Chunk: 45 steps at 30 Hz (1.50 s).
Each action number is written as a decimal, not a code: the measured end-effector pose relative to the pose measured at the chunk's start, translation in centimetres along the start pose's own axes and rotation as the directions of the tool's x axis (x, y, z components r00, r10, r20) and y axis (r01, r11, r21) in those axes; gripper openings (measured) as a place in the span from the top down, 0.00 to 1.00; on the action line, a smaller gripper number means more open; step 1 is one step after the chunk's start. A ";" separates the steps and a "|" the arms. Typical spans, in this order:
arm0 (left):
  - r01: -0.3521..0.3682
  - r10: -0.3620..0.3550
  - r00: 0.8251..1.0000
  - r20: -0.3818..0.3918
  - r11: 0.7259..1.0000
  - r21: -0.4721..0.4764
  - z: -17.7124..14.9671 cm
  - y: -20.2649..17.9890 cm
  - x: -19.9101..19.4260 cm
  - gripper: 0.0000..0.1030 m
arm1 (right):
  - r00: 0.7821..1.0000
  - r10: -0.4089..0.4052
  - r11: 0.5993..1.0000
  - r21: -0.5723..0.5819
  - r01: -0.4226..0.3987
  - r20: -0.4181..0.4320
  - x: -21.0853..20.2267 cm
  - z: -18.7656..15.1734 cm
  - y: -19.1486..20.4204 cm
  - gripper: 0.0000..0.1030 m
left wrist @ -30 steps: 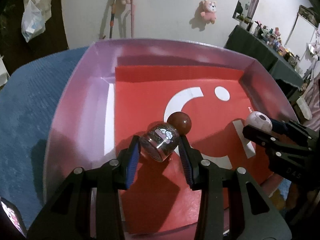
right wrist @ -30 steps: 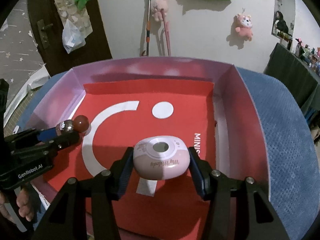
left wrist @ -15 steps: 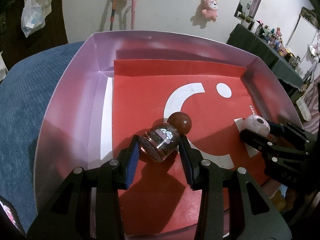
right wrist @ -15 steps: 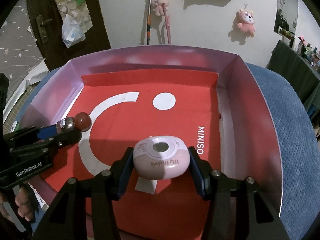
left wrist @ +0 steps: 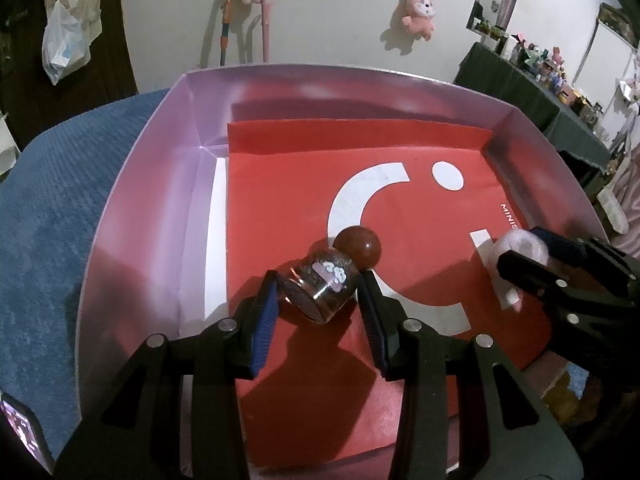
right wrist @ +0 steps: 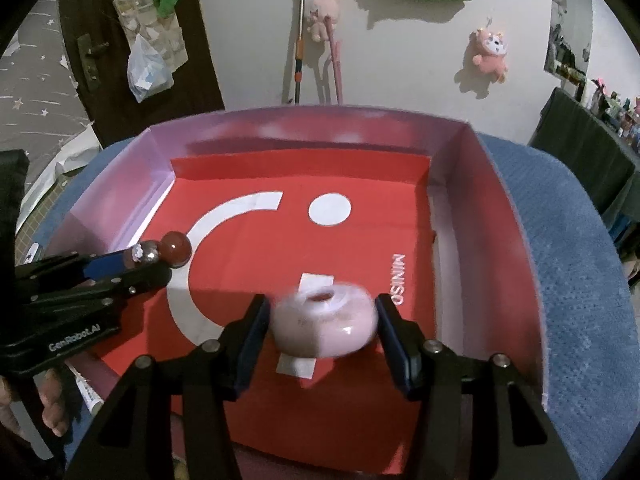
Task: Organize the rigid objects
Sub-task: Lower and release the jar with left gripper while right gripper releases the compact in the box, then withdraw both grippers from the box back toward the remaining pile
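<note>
Left gripper [left wrist: 318, 292] pinches a small glitter jar [left wrist: 320, 286] with a round brown stopper over the pink box's [left wrist: 132, 216] red floor | right gripper [right wrist: 322, 320], jaws just widening, frames a blurred pink round case [right wrist: 326, 326], pads apart from it.

Each tool is a matte black plastic frame with triangular cut-outs and round silver screw heads — the left tool [left wrist: 318, 306] and the right tool [right wrist: 322, 326] look alike. The inner faces of the fingers [left wrist: 262, 322] carry ribbed blue pads. From the right wrist view, white lettering "GenRobot.AI" runs along the side of the left tool's body — bare fingers of a hand [right wrist: 50, 402] show below it.
</note>
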<state>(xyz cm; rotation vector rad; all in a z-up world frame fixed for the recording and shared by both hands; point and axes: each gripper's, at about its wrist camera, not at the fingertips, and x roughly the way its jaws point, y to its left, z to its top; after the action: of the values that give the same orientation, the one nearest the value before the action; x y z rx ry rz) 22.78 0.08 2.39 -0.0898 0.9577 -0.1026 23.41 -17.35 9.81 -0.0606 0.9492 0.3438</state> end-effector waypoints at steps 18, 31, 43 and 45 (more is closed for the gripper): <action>0.006 -0.010 0.993 0.120 1.000 0.027 -0.4 -0.7 -4.5 0.40 | 0.987 0.014 1.000 0.018 -0.017 0.159 -5.8 -0.1 -0.3 0.15; 0.002 -0.001 0.980 0.201 1.000 -0.001 -1.7 -0.2 -8.1 0.30 | 0.958 0.107 0.992 0.038 -0.121 0.268 -9.0 -1.7 -0.1 0.00; 0.012 -0.009 0.971 0.241 1.000 -0.012 -3.3 -0.3 -9.8 0.30 | 0.941 0.128 0.991 -0.002 -0.134 0.312 -11.1 -3.5 1.2 0.00; 0.007 -0.006 0.970 0.244 1.000 -0.003 -3.6 -0.4 -10.1 0.30 | 0.940 0.128 0.991 -0.003 -0.134 0.317 -11.4 -3.7 1.2 0.00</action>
<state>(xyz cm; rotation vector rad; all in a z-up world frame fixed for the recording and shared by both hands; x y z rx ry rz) 14.07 0.85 8.58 -0.1069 0.7112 -0.0935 14.02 -19.95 16.94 0.0745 0.6382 0.4530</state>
